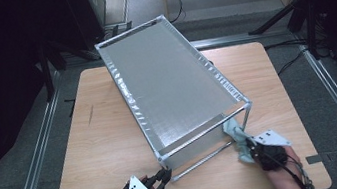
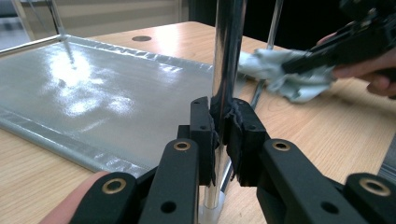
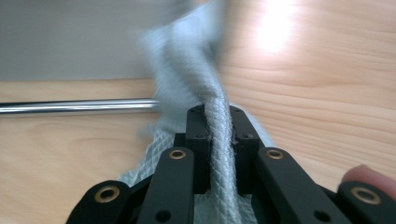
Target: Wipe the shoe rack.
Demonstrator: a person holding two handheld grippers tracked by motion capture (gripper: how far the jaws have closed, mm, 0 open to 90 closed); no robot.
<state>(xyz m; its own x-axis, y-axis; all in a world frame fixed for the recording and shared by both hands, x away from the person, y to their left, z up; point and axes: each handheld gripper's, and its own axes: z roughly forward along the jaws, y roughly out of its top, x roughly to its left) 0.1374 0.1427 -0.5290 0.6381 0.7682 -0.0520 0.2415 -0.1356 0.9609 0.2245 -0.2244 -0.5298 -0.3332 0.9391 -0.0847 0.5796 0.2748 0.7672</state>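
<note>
the cloth [image 1: 237, 141], a pale blue-grey rag with a woven pattern, sits at the near right corner of the metal rack [image 1: 169, 81], bunched against the chrome post [image 1: 245, 116] there and hanging down toward the table [image 1: 99, 150]. my right gripper [image 1: 251, 150] has its jaws pressed together on a fold of it, so the rag stays bunched into a pad i can rub along the bars; my own camera shows it blurred beside a low chrome rail [image 3: 74, 107]. my left gripper [image 1: 166, 174] pinches the near left leg [image 2: 226, 60] of the rack low down, jaws tight on the shiny tube, i judge to keep the light frame from sliding while i wipe. the rack stands askew on the wooden table, its grey shelf liner [image 2: 93, 98] running from near right to far left.
</note>
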